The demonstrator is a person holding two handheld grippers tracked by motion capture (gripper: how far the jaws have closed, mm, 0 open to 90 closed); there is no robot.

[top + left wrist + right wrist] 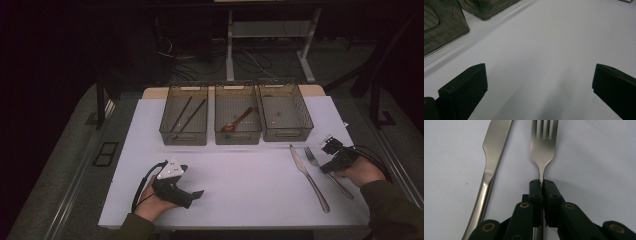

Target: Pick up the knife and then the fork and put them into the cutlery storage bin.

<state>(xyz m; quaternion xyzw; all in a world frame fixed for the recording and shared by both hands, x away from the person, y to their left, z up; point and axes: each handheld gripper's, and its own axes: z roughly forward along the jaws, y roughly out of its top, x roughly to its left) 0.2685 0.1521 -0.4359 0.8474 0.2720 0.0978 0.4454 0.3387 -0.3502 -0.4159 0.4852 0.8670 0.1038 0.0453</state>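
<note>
Bins: three smoked bins [238, 120], upper centre.
Contents: chopsticks [187, 115] left; red spoon [239, 120] middle.
Cutlery: knife [309, 177], fork [327, 172], lower right.
Grippers: left gripper [197, 194] lower left; right gripper [327, 167] over fork.

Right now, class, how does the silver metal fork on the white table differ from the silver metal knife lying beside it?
The silver metal fork ends in tines, while the silver metal knife ends in a flat blade. The fork's neck is pinched between the shut jaws of the right gripper; the knife lies free, touched by nothing. In the high view the knife looks longer than the fork. Both are shiny metal and lie side by side on the white table.
</note>
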